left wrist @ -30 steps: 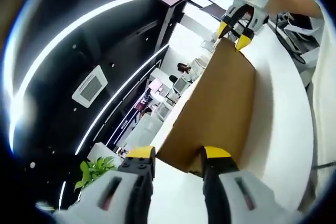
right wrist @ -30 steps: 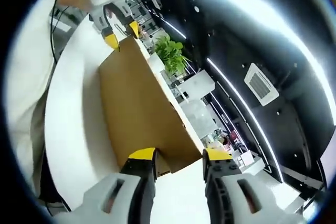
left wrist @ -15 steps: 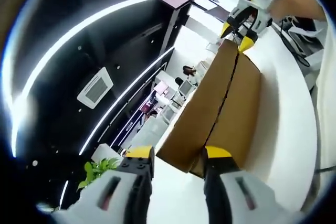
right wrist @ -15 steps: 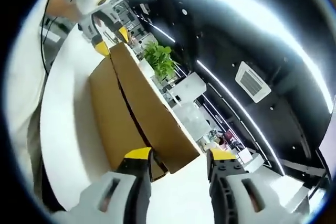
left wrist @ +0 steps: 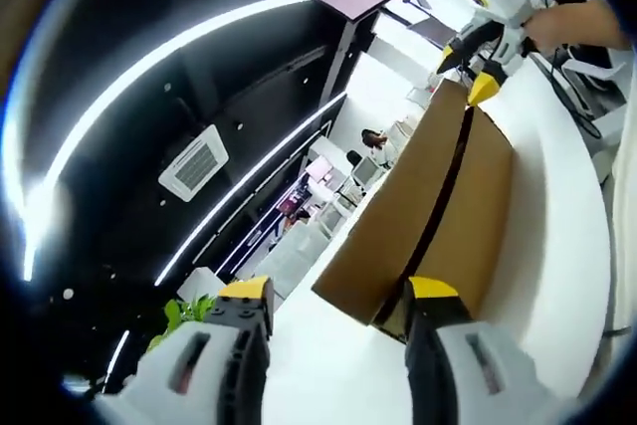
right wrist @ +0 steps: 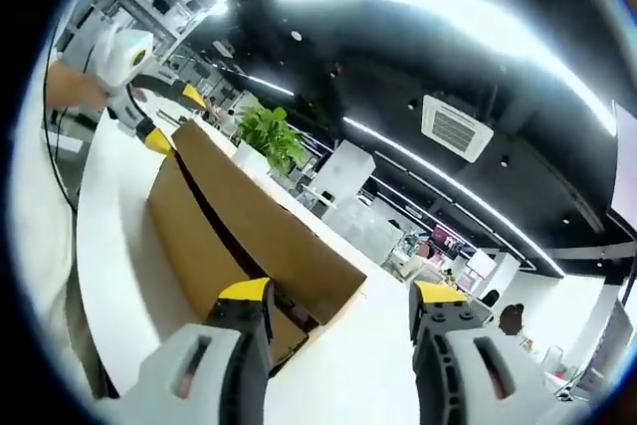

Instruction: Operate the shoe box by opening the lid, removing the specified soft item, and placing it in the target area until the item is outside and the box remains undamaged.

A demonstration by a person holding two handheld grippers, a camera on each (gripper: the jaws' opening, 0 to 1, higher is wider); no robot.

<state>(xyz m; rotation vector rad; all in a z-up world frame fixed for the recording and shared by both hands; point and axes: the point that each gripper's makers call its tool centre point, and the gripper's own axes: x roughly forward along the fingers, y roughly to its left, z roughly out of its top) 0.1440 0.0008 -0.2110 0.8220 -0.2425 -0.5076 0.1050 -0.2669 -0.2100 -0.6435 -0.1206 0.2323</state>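
Cardboard shoe box (left wrist: 428, 216) unprinted, lid (right wrist: 264, 236) lifted ajar, both grippers' jaws apart at opposite ends

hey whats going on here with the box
A person holds a gripper at each end of a cardboard shoe box on a white table. The lid is tilted up, a dark gap showing beneath it. The left gripper and right gripper both look open. Nothing has come out yet.
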